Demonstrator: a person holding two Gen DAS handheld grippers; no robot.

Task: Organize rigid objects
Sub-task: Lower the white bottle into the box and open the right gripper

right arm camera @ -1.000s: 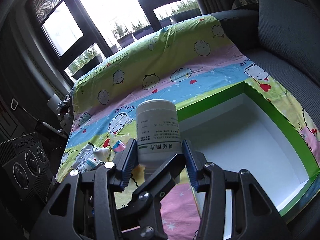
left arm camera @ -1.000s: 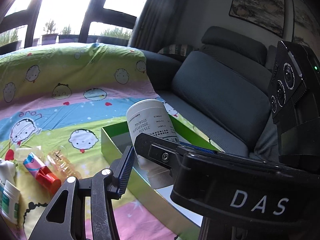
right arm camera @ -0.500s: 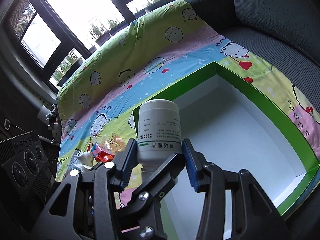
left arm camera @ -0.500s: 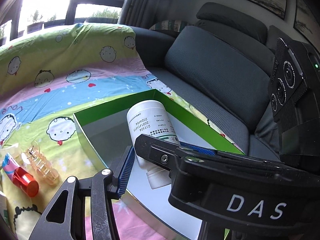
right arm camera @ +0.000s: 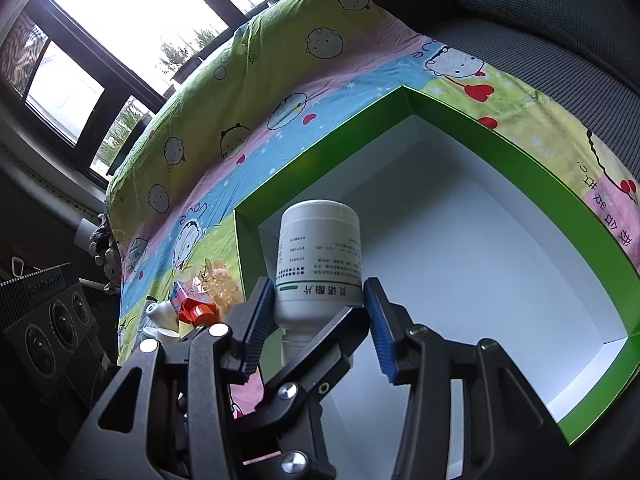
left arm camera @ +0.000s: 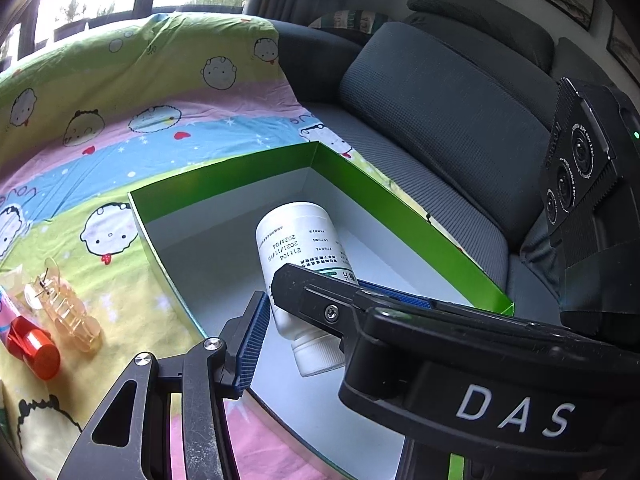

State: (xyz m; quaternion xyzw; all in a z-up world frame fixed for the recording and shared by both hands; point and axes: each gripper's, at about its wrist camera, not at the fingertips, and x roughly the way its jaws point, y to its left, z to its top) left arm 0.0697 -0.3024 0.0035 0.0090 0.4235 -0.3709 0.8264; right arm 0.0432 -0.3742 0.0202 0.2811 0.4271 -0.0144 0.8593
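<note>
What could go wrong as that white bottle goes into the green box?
The white plastic pill bottle hangs cap-down in the right gripper, gripped only near its neck, so it may slip or swing. Released like this over the green-walled cardboard box, it would probably topple and roll.

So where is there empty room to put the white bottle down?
The green box has a bare white floor, free right up to its green walls. The white bottle, cap toward the camera, sits pinched in the right gripper above it. It's crowded on the blanket left of the box: the red-capped tube and the clear plastic piece lie together.
</note>
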